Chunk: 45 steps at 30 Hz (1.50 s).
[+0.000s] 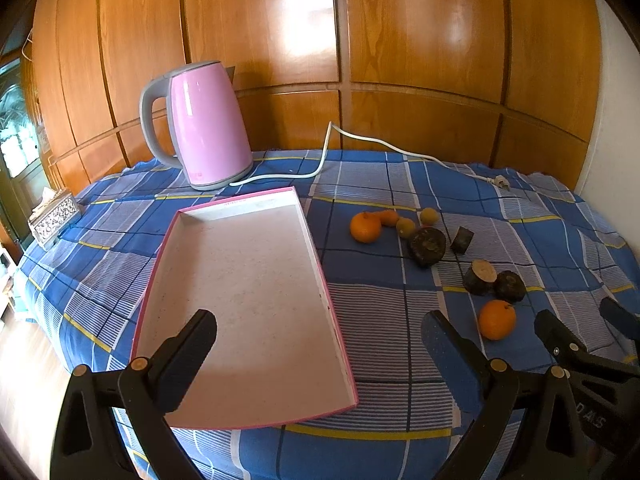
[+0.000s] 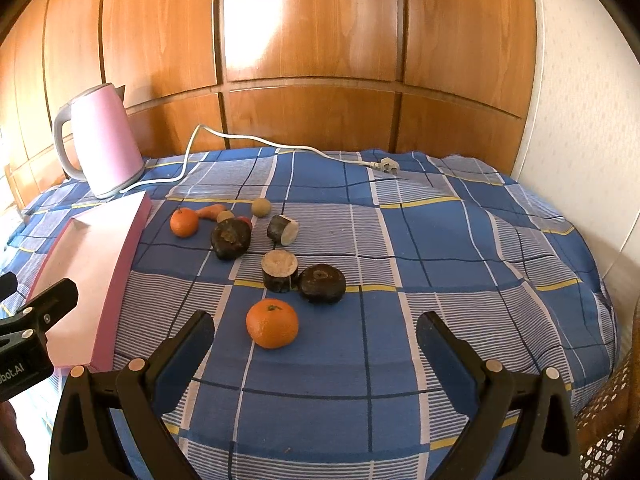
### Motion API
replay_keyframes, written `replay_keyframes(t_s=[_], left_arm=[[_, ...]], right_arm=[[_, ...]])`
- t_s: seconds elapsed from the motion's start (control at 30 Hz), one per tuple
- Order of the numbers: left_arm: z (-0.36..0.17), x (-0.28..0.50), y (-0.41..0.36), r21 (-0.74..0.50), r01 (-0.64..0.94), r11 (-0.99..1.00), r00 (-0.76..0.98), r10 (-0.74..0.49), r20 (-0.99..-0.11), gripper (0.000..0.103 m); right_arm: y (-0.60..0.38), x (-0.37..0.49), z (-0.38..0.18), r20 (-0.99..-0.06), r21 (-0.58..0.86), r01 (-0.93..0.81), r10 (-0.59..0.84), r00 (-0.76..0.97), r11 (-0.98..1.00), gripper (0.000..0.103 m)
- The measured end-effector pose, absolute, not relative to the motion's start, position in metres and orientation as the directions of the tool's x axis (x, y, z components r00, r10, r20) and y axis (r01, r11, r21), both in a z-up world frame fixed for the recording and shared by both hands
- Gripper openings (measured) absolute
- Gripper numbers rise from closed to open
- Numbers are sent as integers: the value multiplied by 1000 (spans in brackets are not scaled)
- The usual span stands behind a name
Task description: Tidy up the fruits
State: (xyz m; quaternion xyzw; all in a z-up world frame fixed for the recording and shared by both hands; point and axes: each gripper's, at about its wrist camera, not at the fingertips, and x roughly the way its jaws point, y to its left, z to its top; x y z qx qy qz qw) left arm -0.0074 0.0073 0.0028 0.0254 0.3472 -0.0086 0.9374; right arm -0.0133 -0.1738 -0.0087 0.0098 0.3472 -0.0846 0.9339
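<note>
Pink-rimmed tray [image 1: 256, 304] sits on the blue plaid cloth [image 2: 440, 248], nothing in it, my left gripper [image 1: 320, 344] hanging over its near end with fingers spread wide; right gripper [image 2: 316, 344] is spread too, holding nothing, nearest orange [image 2: 272, 323] just ahead of it; the other fruit is scattered beside the tray, pink kettle [image 1: 208, 128] behind.

Bright daylight in both views. Big white glare patches on the glossy wood panels [image 1: 304, 20], smaller sheen on the kettle [image 1: 208, 124]. Soft short shadows beside the fruit. Strong fisheye bending, dark vignette at the corners. Far left edge in the right wrist view blown out. Centre sharp, edges slightly soft.
</note>
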Motion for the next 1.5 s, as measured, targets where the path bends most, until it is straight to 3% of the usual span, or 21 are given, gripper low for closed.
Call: replay_keyframes(t_s=[1.5], left_arm=[[1,-5,-8,37,91,995,740,-43,-671,103]], right_arm=[[-191,-15,-7,-635,-77,242,-234,736,967,103]])
